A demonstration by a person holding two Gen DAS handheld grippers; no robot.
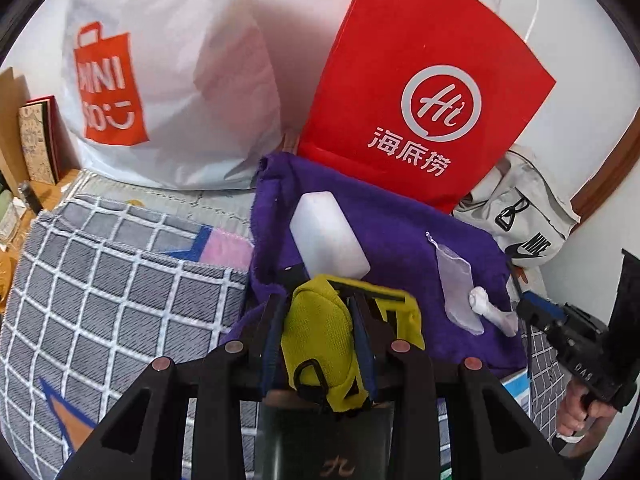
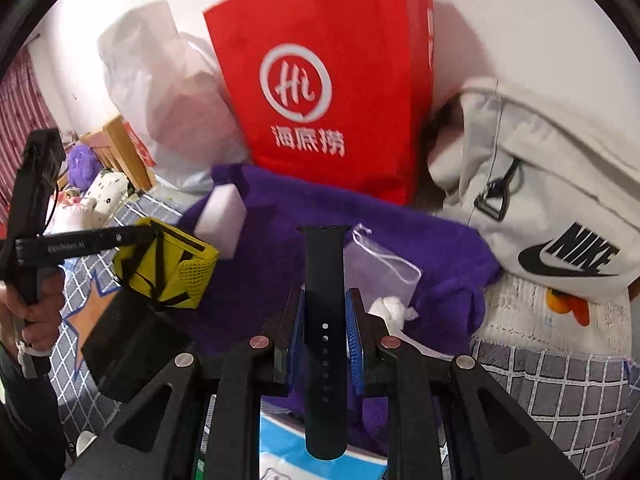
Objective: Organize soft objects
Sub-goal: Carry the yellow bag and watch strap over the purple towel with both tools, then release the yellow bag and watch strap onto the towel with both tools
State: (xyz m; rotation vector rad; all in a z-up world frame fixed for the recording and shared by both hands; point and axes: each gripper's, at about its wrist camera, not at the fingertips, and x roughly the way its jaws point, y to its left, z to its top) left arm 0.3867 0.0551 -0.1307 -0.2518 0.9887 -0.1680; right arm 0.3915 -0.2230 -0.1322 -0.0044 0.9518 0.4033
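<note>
Left wrist: yellow pouch [image 1: 320,328] clamped inside left gripper [image 1: 320,308].

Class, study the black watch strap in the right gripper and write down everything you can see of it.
The black watch strap is a smooth, matte band, rubbery in look, with a row of small holes along its middle and a wider connector end pointing away from the camera. It runs straight along the right gripper, clamped between the blue-padded fingers, with both ends sticking out beyond them. It hangs above the purple towel; only the pads appear to touch it.
</note>
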